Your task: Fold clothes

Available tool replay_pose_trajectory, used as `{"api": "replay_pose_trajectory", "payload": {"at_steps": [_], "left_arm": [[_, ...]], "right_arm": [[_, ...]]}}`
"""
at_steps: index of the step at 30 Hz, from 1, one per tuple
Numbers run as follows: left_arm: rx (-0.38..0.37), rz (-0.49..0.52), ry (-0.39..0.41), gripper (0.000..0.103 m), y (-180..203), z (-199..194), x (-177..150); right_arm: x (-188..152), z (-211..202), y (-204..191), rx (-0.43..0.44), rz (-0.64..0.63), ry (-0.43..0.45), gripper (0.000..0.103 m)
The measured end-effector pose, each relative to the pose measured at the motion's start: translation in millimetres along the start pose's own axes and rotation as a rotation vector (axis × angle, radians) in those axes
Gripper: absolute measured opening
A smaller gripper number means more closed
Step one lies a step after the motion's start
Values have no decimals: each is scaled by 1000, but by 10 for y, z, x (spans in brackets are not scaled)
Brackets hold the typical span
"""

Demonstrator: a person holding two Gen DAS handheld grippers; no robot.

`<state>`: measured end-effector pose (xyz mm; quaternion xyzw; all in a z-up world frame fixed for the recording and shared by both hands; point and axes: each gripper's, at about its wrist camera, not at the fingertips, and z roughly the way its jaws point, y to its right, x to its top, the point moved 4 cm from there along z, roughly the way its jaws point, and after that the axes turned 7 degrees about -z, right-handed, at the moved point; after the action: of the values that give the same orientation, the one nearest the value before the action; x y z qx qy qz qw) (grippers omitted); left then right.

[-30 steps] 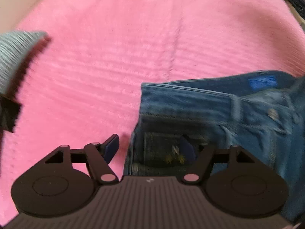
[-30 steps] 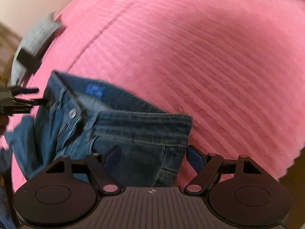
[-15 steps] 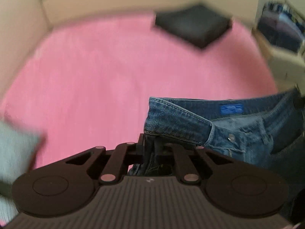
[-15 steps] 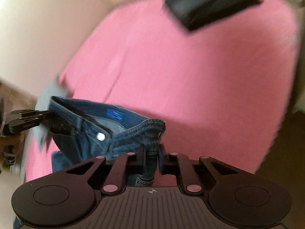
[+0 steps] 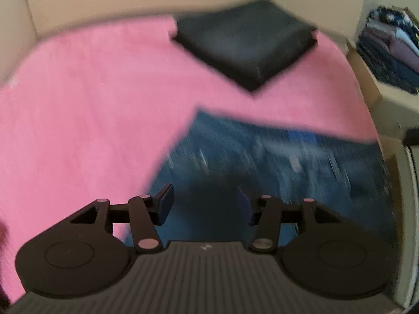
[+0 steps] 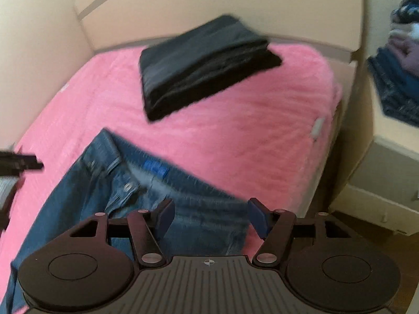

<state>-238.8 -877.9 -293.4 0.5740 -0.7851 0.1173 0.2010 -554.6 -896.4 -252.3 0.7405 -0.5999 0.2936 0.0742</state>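
Fingers of both grippers, L (image 5: 205, 205) & R (image 6: 212, 217), just reopened, nothing pinched: jeans (image 6: 110, 196) dropped flat on bed (image 6: 235, 144) for folding.

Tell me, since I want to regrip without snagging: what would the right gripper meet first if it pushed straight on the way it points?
Most likely the blue jeans: the right gripper, jaws open, aims at their waistband on the pink blanket. Depth is unclear.

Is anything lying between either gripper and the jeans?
Nothing visible. The jeans lie directly below the open right gripper and the open left gripper. The folded black garment sits farther back on the pink blanket.
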Motion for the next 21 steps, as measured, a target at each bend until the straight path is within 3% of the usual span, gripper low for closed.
{"api": "replay_pose_trajectory", "payload": {"at_steps": [2, 5, 9, 14, 18, 19, 21], "left_arm": [[-39, -4, -54, 48, 128, 77, -326], [-127, 36, -68, 48, 486, 181, -586], [-201, 74, -44, 48, 843, 413, -607], [-225, 126, -59, 49, 1015, 698, -589], [-230, 106, -66, 51, 1006, 746, -597], [-234, 98, -65, 51, 1005, 750, -595], [-239, 104, -59, 51, 1023, 744, -582]], "right_arm": [[-49, 138, -144, 57, -96, -41, 65], [-13, 424, -455, 162, -317, -80, 65], [128, 926, -763, 246, -565, -142, 65], [156, 1551, -839, 257, -746, -355, 65], [200, 1630, -831, 280, -729, -424, 64], [216, 1616, -823, 285, -708, -435, 50], [252, 1552, -799, 305, -666, -438, 38]]}}
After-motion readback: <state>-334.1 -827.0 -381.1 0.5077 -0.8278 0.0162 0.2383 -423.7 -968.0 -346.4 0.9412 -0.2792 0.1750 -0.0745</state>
